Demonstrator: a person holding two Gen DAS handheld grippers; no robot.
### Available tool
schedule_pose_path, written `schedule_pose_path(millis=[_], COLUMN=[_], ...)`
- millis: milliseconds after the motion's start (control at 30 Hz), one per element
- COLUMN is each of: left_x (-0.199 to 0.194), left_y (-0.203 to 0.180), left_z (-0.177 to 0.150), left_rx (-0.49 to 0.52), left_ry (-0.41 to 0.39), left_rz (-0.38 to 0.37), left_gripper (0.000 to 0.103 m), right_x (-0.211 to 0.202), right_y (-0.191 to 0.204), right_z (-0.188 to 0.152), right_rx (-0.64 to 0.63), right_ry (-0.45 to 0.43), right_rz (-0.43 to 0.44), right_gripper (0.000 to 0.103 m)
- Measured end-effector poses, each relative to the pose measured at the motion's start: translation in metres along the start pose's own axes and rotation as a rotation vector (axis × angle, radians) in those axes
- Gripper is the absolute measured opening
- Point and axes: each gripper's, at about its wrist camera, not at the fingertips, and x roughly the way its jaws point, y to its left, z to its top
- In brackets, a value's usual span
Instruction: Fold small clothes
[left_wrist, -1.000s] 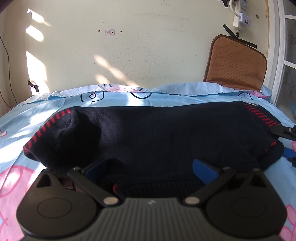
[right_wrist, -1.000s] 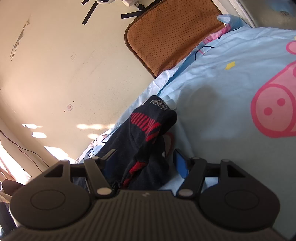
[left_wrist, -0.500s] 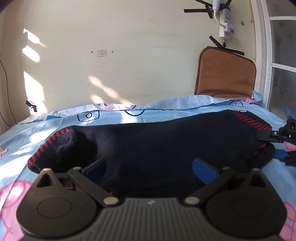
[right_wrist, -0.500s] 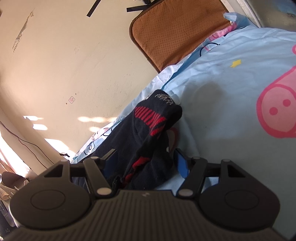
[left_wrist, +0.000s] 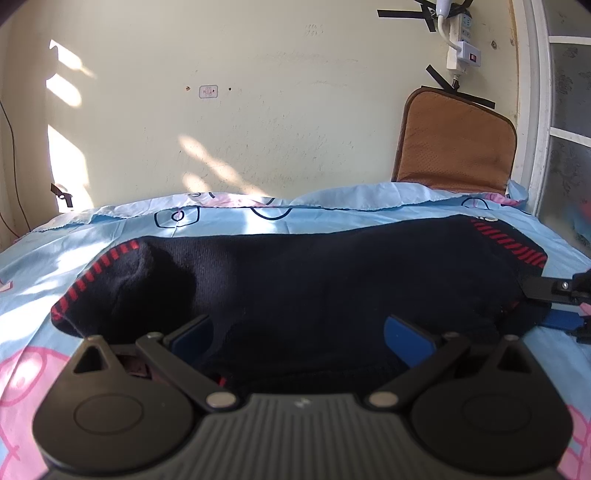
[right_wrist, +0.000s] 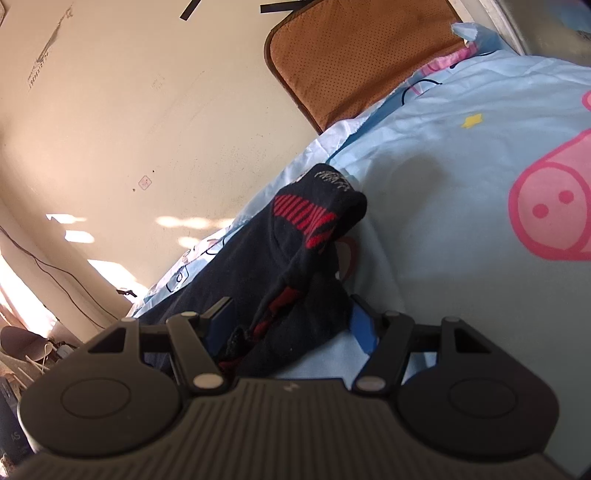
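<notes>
A small navy knit garment (left_wrist: 314, 288) with red dashed trim lies folded across the blue cartoon bedsheet (left_wrist: 229, 218). My left gripper (left_wrist: 299, 338) is open, its blue pads on either side of the garment's near edge. My right gripper (right_wrist: 290, 323) is open around the garment's right end (right_wrist: 314, 229), which is bunched and raised off the sheet; the cloth sits between the pads without being pinched. The right gripper's fingers also show at the right edge of the left wrist view (left_wrist: 554, 295).
A cream wall (left_wrist: 258, 110) rises just behind the bed. A brown cushion (left_wrist: 454, 144) leans against it at the back right, beside a white window frame (left_wrist: 535, 110). A power strip (left_wrist: 460, 48) hangs on the wall above.
Both grippers have lifted and pulled back slightly, so more wall shows. The garment's right end has risen a little. Both stay open.
</notes>
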Motion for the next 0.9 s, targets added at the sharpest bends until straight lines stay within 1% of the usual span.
schedule_pose_path(millis=[200, 600, 833, 900], left_x=[0.001, 0.002, 0.002, 0.003], left_y=[0.005, 0.01, 0.012, 0.012], left_z=[0.0, 0.001, 0.002, 0.002], left_rx=[-0.023, -0.055, -0.072, -0.075], left_ry=[0.011, 0.02, 0.021, 0.024], left_rz=[-0.012, -0.022, -0.03, -0.03], left_gripper=[0.102, 0.102, 0.102, 0.102], right_x=[0.004, 0.007, 0.006, 0.007], right_y=[0.006, 0.004, 0.004, 0.005], right_z=[-0.002, -0.002, -0.002, -0.001], right_rx=[-0.014, 0.008, 0.005, 0.003], right_ry=[0.018, -0.003, 0.003, 0.014], right_rz=[0.005, 0.019, 0.02, 0.02], right_gripper=[0.068, 0.067, 0.067, 0.064])
